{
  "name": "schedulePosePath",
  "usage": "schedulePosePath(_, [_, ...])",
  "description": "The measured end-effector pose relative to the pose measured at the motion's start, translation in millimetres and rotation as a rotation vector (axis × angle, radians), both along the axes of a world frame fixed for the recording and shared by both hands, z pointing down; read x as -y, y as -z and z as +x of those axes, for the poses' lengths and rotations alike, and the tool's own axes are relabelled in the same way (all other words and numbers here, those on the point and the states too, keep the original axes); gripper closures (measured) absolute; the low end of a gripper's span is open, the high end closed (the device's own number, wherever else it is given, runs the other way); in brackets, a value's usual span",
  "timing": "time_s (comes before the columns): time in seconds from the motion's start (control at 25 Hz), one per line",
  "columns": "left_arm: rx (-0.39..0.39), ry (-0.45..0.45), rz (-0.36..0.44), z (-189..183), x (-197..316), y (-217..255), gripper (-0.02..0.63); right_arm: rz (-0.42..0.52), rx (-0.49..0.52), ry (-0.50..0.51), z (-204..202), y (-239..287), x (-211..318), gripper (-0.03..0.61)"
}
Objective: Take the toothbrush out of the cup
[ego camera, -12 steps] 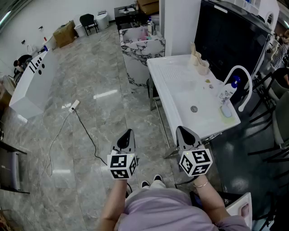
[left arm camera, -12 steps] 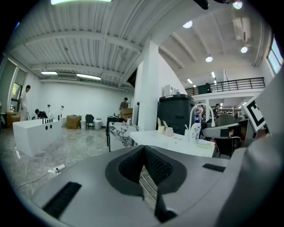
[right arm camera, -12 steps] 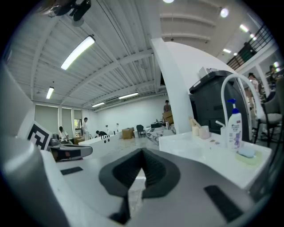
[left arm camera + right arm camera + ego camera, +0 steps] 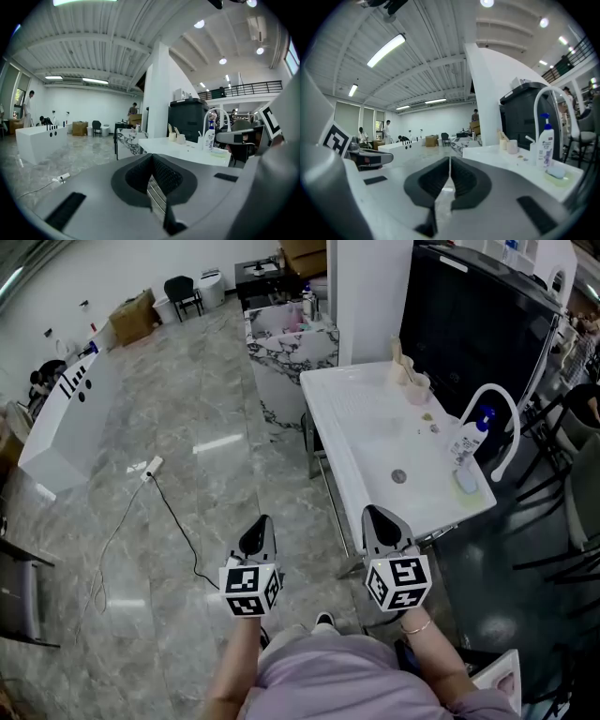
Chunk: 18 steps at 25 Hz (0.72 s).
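Two pale cups [image 4: 413, 381] stand at the far end of the white sink counter [image 4: 352, 427], with toothbrush handles [image 4: 399, 351] sticking up out of them. The left gripper view shows the cups [image 4: 176, 137] far off; the right gripper view shows them [image 4: 508, 145] too. My left gripper [image 4: 262, 520] hangs over the floor, left of the counter, shut and empty [image 4: 151, 157]. My right gripper [image 4: 373, 512] is at the counter's near edge, far short of the cups, shut and empty [image 4: 450, 160].
A curved white faucet [image 4: 503, 413], a pump bottle [image 4: 469, 435] and a soap dish [image 4: 466, 477] sit on the counter's right side. A marble-patterned stand [image 4: 281, 343] is beyond it. A cable [image 4: 173, 517] runs across the floor. A white bathtub [image 4: 66, 418] is at left.
The head view has shifted slightly, so the counter sits a little further left. Both grippers stay shut, side by side, in nearly the same place.
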State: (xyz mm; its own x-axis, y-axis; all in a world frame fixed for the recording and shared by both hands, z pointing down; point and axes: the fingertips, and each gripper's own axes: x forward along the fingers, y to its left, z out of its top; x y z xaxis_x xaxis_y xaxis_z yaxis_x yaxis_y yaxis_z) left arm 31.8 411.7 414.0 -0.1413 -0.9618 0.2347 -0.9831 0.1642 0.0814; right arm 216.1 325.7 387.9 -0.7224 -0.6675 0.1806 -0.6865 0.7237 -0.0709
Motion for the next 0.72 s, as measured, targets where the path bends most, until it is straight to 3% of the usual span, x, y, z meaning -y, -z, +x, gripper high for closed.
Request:
schedulePosePath(0.36, [0.003,-0.006,0.002,7,18,-3,0.614,-0.01,-0.02,-0.011,6,-3,23,0.438])
schedulePosePath(0.72, [0.012,-0.046,-0.011,-14,65,-11,0.614,-0.061,0.006,0.025,-22,-11,53,0.388])
